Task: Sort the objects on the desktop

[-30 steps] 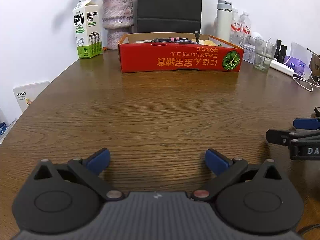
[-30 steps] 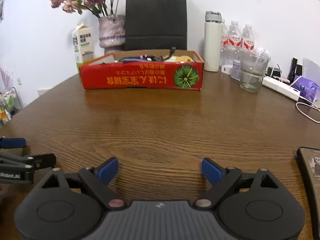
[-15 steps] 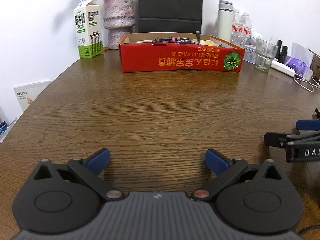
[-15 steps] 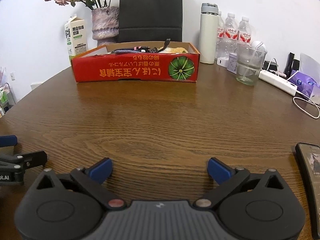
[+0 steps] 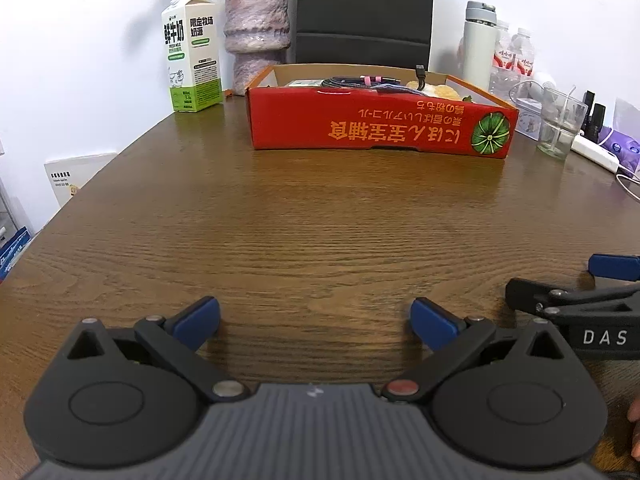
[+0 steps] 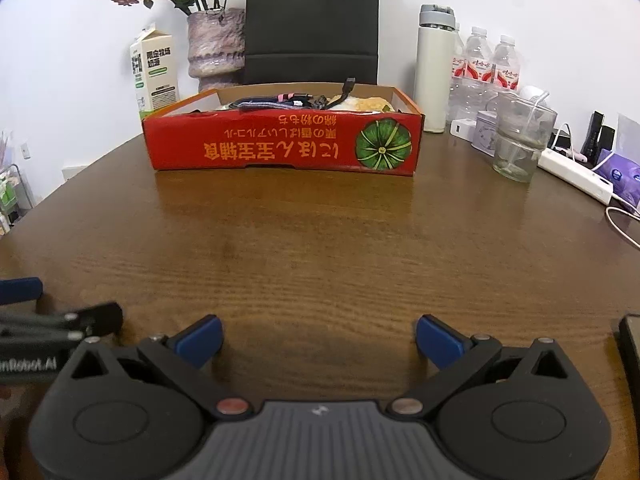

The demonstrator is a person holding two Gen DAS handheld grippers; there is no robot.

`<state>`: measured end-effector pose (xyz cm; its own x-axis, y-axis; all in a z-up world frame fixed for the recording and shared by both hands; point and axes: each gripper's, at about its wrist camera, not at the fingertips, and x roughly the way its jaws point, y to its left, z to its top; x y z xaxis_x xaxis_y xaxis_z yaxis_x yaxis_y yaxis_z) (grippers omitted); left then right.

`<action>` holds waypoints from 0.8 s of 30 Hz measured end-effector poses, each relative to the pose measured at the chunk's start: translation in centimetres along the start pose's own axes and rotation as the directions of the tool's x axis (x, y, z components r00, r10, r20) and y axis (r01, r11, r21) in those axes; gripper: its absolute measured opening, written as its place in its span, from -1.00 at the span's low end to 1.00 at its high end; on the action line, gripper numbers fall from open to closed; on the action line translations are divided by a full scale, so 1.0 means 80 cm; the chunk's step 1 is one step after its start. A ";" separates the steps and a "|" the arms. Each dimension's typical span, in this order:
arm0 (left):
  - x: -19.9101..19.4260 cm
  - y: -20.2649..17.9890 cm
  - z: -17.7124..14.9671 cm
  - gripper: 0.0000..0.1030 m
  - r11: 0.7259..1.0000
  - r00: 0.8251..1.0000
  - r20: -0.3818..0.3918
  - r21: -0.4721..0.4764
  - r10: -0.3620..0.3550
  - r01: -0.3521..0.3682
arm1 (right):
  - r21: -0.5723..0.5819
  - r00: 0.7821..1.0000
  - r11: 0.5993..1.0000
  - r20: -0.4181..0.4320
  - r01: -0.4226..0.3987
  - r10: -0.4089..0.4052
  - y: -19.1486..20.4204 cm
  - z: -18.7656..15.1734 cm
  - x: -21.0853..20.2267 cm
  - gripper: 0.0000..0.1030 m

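Observation:
A shallow red cardboard box (image 5: 376, 128) (image 6: 280, 148) stands at the far middle of the brown wooden table (image 5: 312, 216). It holds dark cables (image 6: 276, 101) and something yellow (image 6: 370, 103). My left gripper (image 5: 316, 320) is open and empty, low over the table's near edge. My right gripper (image 6: 318, 336) is open and empty beside it. Each gripper shows at the edge of the other's view: the right gripper in the left wrist view (image 5: 592, 296), the left gripper in the right wrist view (image 6: 60, 320).
A milk carton (image 5: 192, 52), a stone vase (image 5: 256, 32) and a black bag (image 6: 312, 24) stand behind the box. A white flask (image 6: 436, 68), water bottles (image 6: 488, 68), a glass (image 6: 520, 144) and a power strip (image 6: 576, 176) are at the right. A dark flat device (image 6: 632, 344) lies at my near right.
Both grippers have drifted slightly; the box sits a little differently in each view. Both stay open and empty.

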<state>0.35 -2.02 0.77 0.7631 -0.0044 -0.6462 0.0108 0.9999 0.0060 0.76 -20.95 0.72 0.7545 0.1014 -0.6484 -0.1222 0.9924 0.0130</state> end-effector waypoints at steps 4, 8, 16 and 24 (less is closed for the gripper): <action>-0.002 0.001 -0.001 1.00 1.000 1.000 0.001 0.006 -0.009 0.009 | -0.007 1.000 1.000 0.001 -0.012 0.012 -0.001 -0.003 -0.004 1.00; -0.002 0.001 -0.001 1.00 1.000 1.000 0.001 0.010 -0.015 0.015 | -0.010 1.000 1.000 0.001 -0.013 0.013 -0.003 -0.006 -0.009 1.00; -0.002 0.002 -0.001 1.00 1.000 1.000 0.001 0.010 -0.015 0.015 | -0.004 1.000 1.000 0.001 -0.004 0.004 -0.001 -0.006 -0.008 1.00; -0.002 0.002 -0.001 1.00 1.000 1.000 0.001 0.010 -0.015 0.015 | -0.010 1.000 1.000 0.000 -0.010 0.010 0.000 -0.004 -0.007 1.00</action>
<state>0.13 -1.87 0.81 0.7635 -0.0194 -0.6456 0.0289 0.9996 0.0042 0.09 -21.07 0.83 0.7535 0.1117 -0.6479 -0.1365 0.9906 0.0121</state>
